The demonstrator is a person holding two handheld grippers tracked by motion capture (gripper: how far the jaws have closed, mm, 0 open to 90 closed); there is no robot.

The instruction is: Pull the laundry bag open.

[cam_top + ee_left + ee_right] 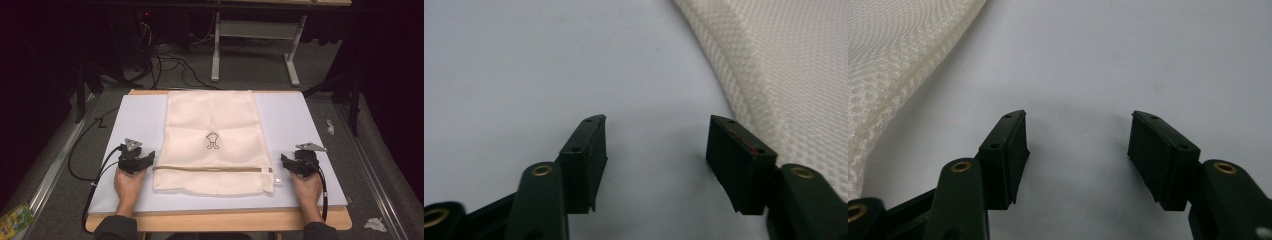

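Observation:
A cream mesh laundry bag (212,140) lies flat on the pale mat (135,120), with a small black emblem at its middle and a zipper running across near its front end. My left gripper (148,158) rests on the mat just left of the bag's front left corner, jaws apart with nothing between them. In the left gripper view the mesh (784,65) lies to the right of the gripper (656,135). My right gripper (283,161) sits just right of the bag's front right corner, open and empty. In the right gripper view the bag's edge (893,65) lies to the left of the gripper (1078,132).
The mat lies on a wooden table (220,219). Cables (90,175) trail off the table's left edge and onto the floor. A white table frame (255,45) and more cables stand behind. Crumpled scraps (375,224) lie on the floor at the right.

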